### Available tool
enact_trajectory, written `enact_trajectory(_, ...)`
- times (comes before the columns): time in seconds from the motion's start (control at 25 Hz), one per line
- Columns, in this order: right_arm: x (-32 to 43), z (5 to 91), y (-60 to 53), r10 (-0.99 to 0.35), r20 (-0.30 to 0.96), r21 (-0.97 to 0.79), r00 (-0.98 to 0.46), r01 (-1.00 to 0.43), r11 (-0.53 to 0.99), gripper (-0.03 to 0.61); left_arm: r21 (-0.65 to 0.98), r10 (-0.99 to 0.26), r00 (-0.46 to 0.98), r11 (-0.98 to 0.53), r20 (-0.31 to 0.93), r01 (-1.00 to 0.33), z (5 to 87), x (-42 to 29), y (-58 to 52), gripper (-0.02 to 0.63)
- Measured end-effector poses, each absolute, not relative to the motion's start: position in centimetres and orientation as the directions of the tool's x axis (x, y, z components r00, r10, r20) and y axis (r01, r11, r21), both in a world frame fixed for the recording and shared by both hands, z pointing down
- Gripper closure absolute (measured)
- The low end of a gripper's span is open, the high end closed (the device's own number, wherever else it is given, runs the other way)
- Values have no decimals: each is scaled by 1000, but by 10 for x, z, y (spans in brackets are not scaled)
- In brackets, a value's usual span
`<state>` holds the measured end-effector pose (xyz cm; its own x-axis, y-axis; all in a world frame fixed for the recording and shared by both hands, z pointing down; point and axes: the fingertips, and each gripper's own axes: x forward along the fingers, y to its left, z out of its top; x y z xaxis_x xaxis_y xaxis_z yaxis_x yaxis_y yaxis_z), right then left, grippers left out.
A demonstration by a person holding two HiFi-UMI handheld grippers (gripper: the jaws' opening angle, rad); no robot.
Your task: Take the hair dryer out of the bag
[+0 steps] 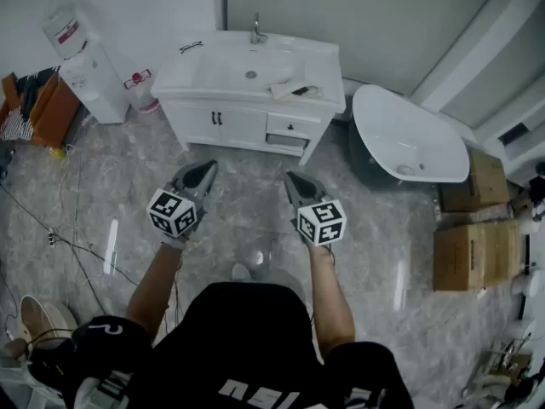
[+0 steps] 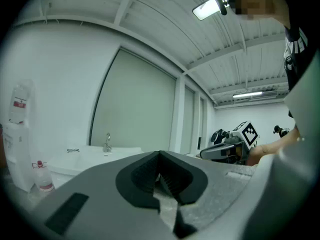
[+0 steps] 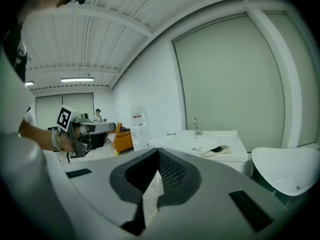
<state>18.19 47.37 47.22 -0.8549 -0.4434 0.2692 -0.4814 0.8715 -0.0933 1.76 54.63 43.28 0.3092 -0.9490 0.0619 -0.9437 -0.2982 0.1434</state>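
Left to right: water dispenser (image 1: 85, 66) by the wall, not part of the job. Left gripper (image 1: 204, 170) is clenched on nothing; its own view shows the pads meeting with only air ahead. It's held out in front of the person, aimed at the vanity (image 1: 230, 126) and well short of it, so this looks like an approach pose, with no contact yet. The bag (image 1: 289, 88) lies flat on the countertop, right of the basin. Something dark sits at its open end (probably the hair dryer, too small to confirm). Right gripper (image 1: 295, 181) is also clamped shut and empty, tipped slightly down toward the same counter. The bag sits on its side, so I'd guess the right one pulls the dryer and the left pins the bag. Both need to open first. Bathtub (image 1: 409, 143) and cardboard boxes (image 1: 477, 250) are further right, irrelevant.
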Motion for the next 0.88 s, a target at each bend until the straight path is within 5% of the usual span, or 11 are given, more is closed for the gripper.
enact_trajectory(0.88, 159, 493, 368, -468, 274, -111, -840, -511, 853, 583, 111, -946, 316, -308, 70, -945, 445, -9, 438, 616)
